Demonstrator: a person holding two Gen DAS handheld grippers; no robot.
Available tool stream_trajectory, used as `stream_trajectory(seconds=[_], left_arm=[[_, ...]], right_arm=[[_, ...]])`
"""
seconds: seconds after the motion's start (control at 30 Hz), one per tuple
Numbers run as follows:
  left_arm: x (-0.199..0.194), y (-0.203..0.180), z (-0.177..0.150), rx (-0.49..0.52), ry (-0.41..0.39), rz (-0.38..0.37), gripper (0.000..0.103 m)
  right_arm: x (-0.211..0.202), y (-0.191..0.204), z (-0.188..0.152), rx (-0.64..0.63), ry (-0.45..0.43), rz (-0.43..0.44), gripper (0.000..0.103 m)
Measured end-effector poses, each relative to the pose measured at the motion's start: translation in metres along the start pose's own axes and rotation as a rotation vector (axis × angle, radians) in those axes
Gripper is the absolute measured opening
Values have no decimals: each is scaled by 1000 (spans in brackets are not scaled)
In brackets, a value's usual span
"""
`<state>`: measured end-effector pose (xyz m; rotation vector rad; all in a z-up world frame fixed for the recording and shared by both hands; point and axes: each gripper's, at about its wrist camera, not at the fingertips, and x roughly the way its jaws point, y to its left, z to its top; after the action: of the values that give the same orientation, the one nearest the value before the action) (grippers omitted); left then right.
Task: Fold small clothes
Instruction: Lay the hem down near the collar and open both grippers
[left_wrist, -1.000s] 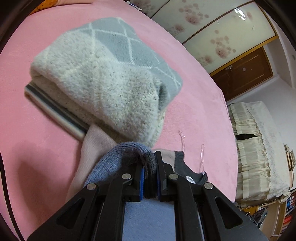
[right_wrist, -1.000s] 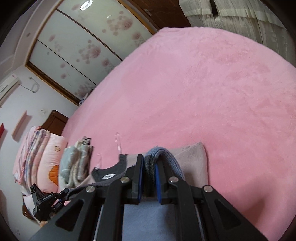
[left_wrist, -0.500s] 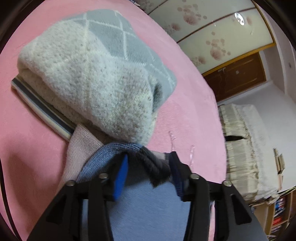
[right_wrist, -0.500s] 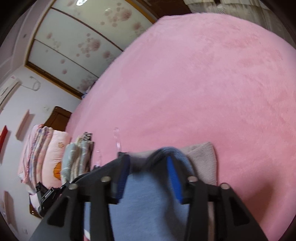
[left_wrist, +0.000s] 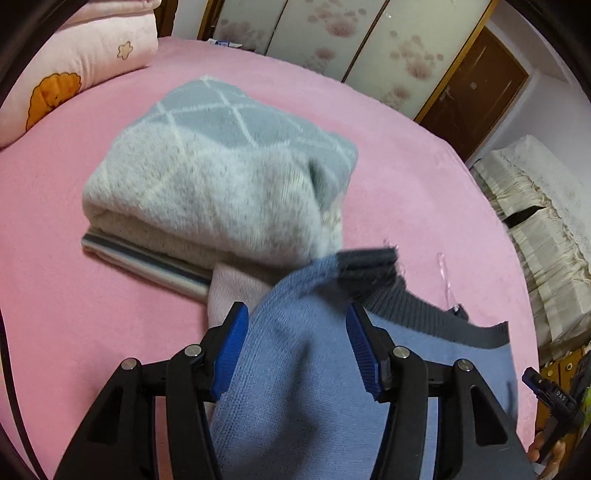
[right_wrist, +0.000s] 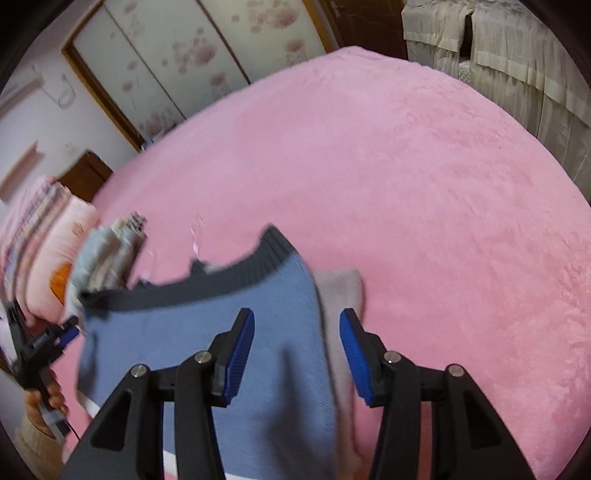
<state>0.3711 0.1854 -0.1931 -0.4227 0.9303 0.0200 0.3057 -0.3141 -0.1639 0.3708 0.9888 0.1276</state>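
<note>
**Blue knit sweater let go on the pink bed, both jaws apart**

Left wrist view: left gripper has its jaws spread. Left's jaws have just been opening, and the blue sweater sits between them, but the blue pads aren't pressing it as far as I can see, so it's released. Sweater's dark grey ribbed edge is folded over and blurry at the top. Under it there's a pale pink garment peeking out on the left side. Just behind that is a folded stack: fluffy grey-white diamond pattern sweater on top of a striped piece. All of it lies on the pink bed cover. Cartoon pillow top left, wardrobe w/ floral panels in the bg. Right gripper tip shows at the far right edge.

Right wrist view: right gripper also has jaws apart, not clamping anything. They opened within the last moment too. Blue sweater lies mostly under the left pad, its right edge runs through the gap btw the pads, pale pink garment beside it. Folded stack is blurry at left. A hand holding the other gripper shows bottom left.
</note>
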Motion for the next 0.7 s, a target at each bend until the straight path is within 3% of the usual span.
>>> stream_trajectory(seconds=[0.17, 0.23, 0.3, 0.33, 0.4, 0.53, 0.7], left_arm=[[17, 4, -7, -17, 31, 26, 54], [24, 4, -9, -9, 31, 37, 54], [28, 0, -11, 6, 32, 52, 53], [30, -1, -12, 13, 39, 64, 49], [35, -1, -12, 30, 64, 102, 17], [33, -1, -13, 36, 107, 91, 14], [30, -8, -6, 49, 140, 105, 13]], right_arm=[[18, -1, -9, -15, 37, -22, 47], [22, -1, -12, -14, 39, -32, 35], [25, 0, -14, -25, 55, -36, 10], [27, 0, -16, -32, 62, -42, 10], [24, 0, -19, -37, 45, -49, 9], [9, -4, -21, 21, 28, -41, 9], [-6, 5, -25, -4, 11, -73, 9]])
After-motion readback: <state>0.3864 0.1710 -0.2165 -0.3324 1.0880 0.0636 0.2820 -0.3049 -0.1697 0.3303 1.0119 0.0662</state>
